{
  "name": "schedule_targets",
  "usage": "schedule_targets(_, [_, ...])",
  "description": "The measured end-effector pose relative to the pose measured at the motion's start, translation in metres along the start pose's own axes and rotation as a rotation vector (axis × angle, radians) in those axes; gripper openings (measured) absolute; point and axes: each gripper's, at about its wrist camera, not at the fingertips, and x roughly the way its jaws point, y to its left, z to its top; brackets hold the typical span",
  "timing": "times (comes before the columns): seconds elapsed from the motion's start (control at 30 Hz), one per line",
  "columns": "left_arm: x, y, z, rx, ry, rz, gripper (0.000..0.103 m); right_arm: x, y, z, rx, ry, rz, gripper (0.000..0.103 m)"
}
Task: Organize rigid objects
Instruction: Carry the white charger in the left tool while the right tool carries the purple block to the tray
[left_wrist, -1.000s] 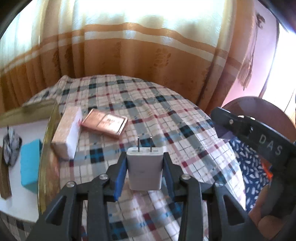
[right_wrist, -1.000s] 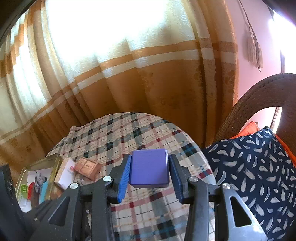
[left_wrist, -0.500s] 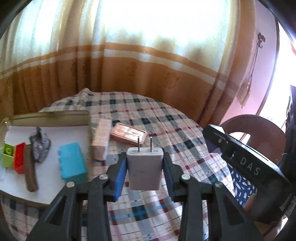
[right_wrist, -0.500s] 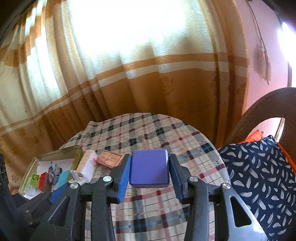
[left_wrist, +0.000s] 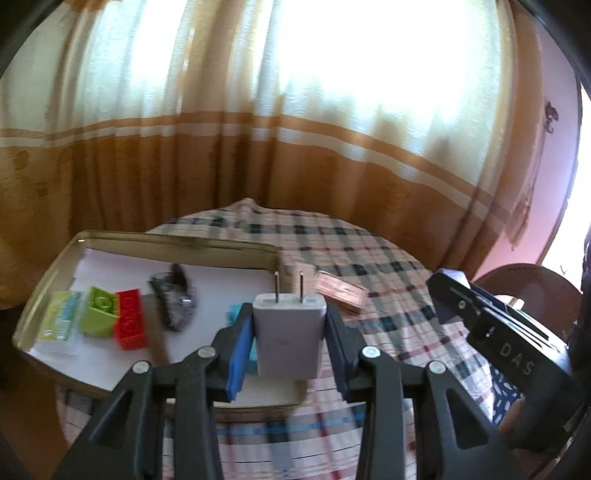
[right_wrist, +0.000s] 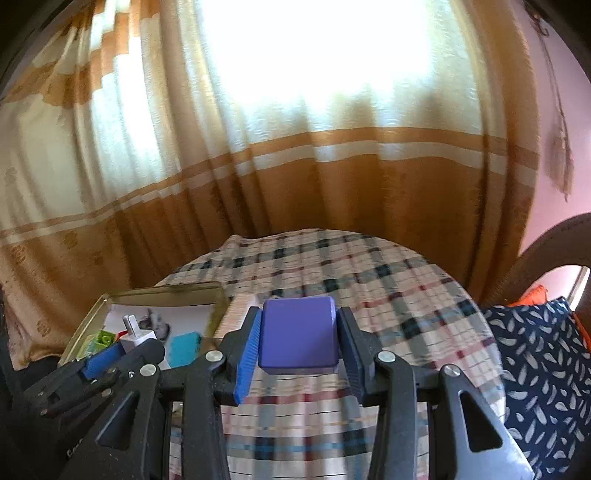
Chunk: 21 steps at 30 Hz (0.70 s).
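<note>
Worktop (left_wrist: 369, 266) with tray (left_wrist: 48, 280) at its left. Tray lies ahead-left of both claws; left claw (left_wrist: 290, 343) is nearer, already over the tray's right end, clamped on charger (left_wrist: 288, 332), prongs up. Right claw (right_wrist: 299, 343) sits further right over bare cloth, gripping purple block (right_wrist: 299, 332); judging left drops first.

We could read only one marking: the pale capital letters "DAS", on the black body of the right tool (left_wrist: 517, 354) as the left wrist view showed it. We made out no other text, number or brand on anything else.
</note>
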Motion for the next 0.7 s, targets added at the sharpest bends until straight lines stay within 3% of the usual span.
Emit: schedule_targets(0.7, [-0.019,0.102,0.006,-0.127,-0.039,0.219,0.037,0.011,0.102,0.006,-0.111,0.007,0.182,0.044])
